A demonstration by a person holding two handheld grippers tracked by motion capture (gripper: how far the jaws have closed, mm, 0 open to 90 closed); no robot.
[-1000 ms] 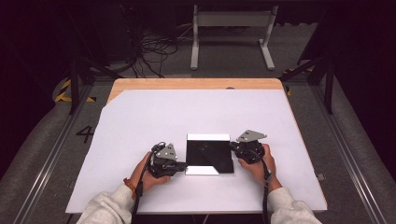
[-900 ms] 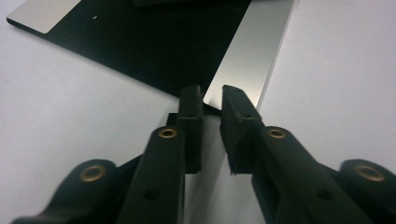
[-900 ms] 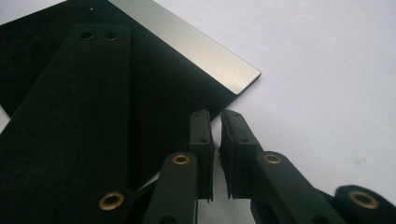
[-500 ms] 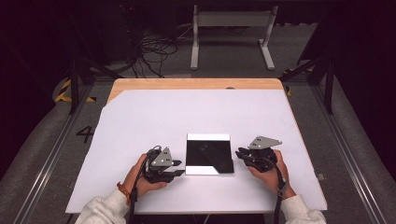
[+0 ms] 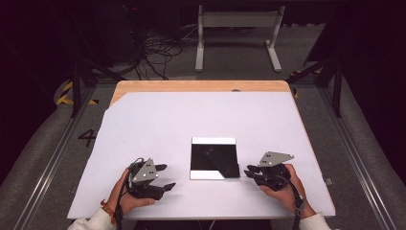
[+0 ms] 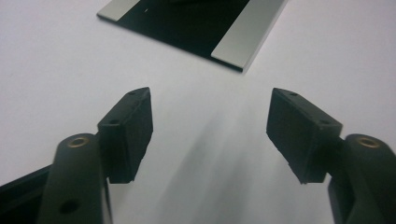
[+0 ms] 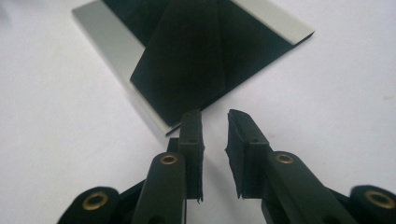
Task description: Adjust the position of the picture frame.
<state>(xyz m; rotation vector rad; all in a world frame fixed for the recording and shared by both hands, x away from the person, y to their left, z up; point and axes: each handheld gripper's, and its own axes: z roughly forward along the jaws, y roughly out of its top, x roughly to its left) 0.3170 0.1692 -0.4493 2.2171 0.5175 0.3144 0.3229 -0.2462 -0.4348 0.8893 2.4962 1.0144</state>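
With the folded black cloth (image 5: 214, 156) lying on its silver board (image 5: 207, 175) at lower centre, I hold my left gripper (image 5: 164, 177) wide and empty, jaws just opening, my right gripper (image 5: 249, 171) nearly closed and empty, so I judge releasing is done and retreat comes next.

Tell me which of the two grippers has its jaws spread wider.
The left gripper: a wide gap of bare table shows between its pads. The right gripper shows a narrow slit, beside the black square sheet.
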